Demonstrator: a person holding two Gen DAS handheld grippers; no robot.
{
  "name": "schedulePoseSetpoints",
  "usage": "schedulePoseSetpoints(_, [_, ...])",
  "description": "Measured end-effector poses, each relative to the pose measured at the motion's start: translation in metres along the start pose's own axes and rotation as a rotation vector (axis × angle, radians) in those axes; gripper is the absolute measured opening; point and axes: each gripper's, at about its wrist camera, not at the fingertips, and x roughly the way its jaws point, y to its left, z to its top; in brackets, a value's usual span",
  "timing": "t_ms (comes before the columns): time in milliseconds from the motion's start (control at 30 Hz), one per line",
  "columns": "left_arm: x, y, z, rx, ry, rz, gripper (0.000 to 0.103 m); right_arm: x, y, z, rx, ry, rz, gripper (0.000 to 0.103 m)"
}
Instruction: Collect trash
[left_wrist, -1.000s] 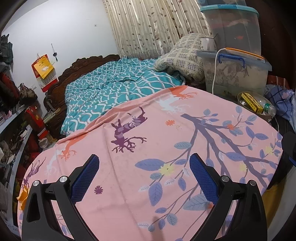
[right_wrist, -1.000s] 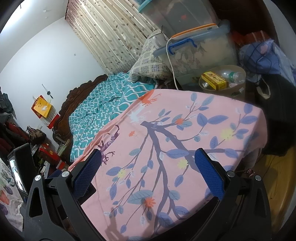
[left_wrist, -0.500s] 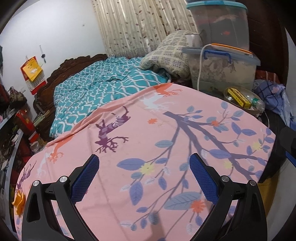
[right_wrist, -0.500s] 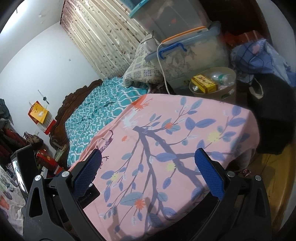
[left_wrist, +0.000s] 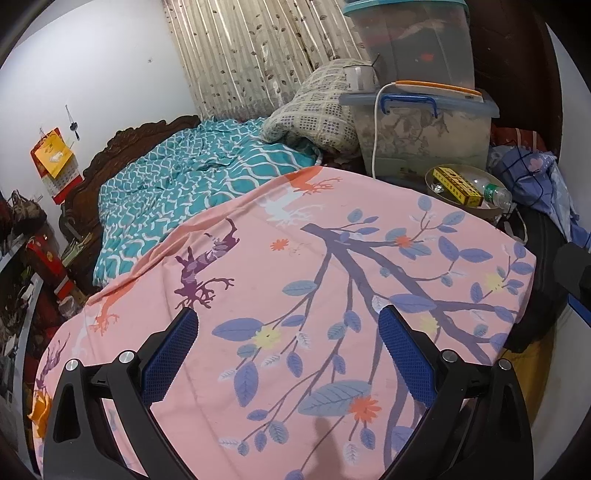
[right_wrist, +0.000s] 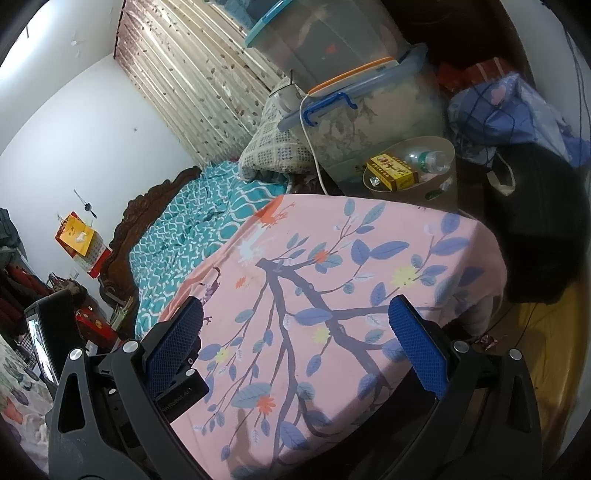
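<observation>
My left tongs (left_wrist: 288, 350) hang open and empty over the pink floral sheet (left_wrist: 295, 295). My right tongs (right_wrist: 295, 339) are also spread wide, holding nothing. The trash, a yellow box (right_wrist: 393, 171) and plastic bottle (right_wrist: 428, 159), already sits in the tan bin (right_wrist: 439, 188), upper right. A small wrapper (right_wrist: 487, 341) lies on the floor, lower right; I judge it best approached from above.
</observation>
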Motion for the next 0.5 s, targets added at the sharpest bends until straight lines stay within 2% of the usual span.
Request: schedulePoseSetpoints(500, [-0.005,-0.013,0.000,0.029,0.000,0.008,0.094,-0.004,-0.011,0.002,0.021,-0.004,0.012,0.099])
